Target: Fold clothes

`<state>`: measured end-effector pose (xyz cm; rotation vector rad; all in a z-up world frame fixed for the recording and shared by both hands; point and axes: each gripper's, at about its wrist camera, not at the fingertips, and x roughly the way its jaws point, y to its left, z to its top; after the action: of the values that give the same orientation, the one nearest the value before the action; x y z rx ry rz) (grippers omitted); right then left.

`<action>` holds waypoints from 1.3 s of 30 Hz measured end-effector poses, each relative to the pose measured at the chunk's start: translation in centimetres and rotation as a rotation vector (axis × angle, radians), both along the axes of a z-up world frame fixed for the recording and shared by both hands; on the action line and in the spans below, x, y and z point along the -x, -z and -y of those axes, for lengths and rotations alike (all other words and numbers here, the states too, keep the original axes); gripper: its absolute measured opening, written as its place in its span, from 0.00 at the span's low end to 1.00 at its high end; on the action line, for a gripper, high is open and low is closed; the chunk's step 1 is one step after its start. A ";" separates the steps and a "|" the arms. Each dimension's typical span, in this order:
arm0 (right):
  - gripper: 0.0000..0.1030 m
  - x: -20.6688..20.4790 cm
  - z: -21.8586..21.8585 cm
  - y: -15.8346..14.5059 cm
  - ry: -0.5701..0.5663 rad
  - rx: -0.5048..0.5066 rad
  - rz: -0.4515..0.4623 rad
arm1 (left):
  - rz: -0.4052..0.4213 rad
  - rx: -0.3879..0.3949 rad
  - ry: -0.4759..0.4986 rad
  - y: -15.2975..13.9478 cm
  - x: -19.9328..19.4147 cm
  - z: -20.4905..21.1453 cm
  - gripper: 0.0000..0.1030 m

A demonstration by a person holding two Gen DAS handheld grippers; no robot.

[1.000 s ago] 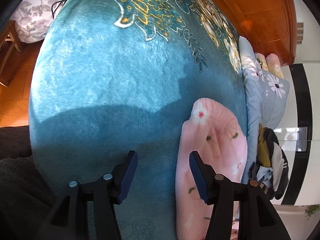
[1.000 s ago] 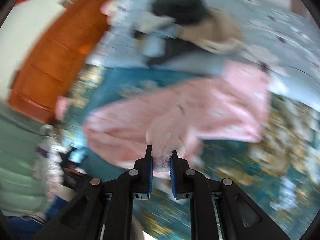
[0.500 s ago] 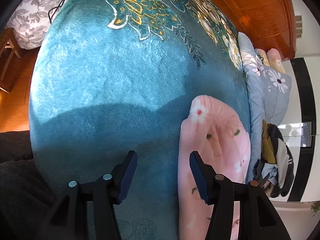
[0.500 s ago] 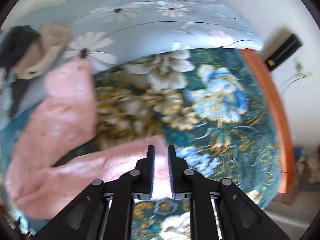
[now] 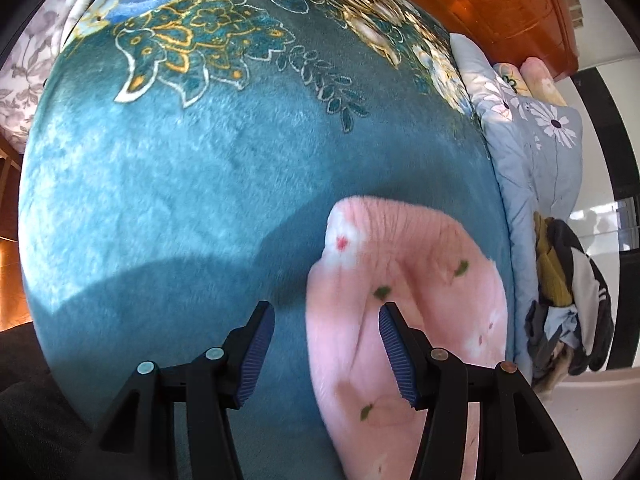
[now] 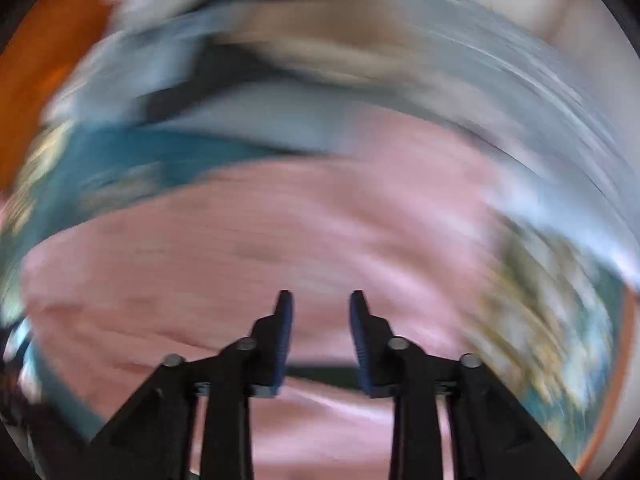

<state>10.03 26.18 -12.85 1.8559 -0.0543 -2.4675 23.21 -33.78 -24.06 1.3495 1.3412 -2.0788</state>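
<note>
A pink fleece garment [image 5: 404, 280] with small flowers lies on the teal floral blanket [image 5: 200, 184], at the lower right in the left wrist view. My left gripper [image 5: 326, 316] is open and empty, hovering over the garment's left edge. In the right wrist view, which is heavily blurred, the pink garment [image 6: 280, 248] fills the middle. My right gripper [image 6: 320, 300] is open just above it, with nothing between the fingers.
A pale blue daisy quilt [image 5: 536, 152] runs along the blanket's right side, with a heap of dark, mustard and white clothes [image 5: 568, 280] on it. A wooden headboard [image 5: 500, 0] stands at the far end. Wooden floor [image 5: 8, 264] shows left.
My right gripper has opened and let go of the pink garment, and it is swinging fast back over it. My left gripper has moved slightly toward the garment and stays open.
</note>
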 end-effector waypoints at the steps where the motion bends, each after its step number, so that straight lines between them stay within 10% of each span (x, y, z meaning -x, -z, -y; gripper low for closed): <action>1: 0.43 1.6 4.6 0.5 -0.108 0.040 -0.001 | 0.004 0.005 0.001 0.0 0.4 0.1 0.57; 8: 0.45 6.4 29.2 3.3 -0.610 0.177 0.046 | 0.029 -0.079 -0.026 1.3 2.1 0.5 0.57; 13: 0.57 5.4 39.0 5.7 -0.926 0.032 0.047 | 0.022 -0.084 -0.022 1.5 2.5 0.9 0.55; 22: 0.57 5.6 41.8 9.2 -0.963 -0.041 0.108 | -0.002 -0.096 0.005 1.7 2.5 1.4 0.55; 27: 0.10 3.6 40.8 8.4 -0.955 0.002 0.091 | -0.022 -0.103 0.013 1.8 2.0 1.1 0.55; 39: 0.07 -5.8 36.2 8.5 -1.014 0.152 0.161 | -0.039 -0.107 0.015 2.0 0.0 0.6 0.55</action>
<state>15.79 -9.98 -21.38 1.4567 0.5328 -1.5636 23.26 -34.34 -26.10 1.3720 1.4822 -2.0801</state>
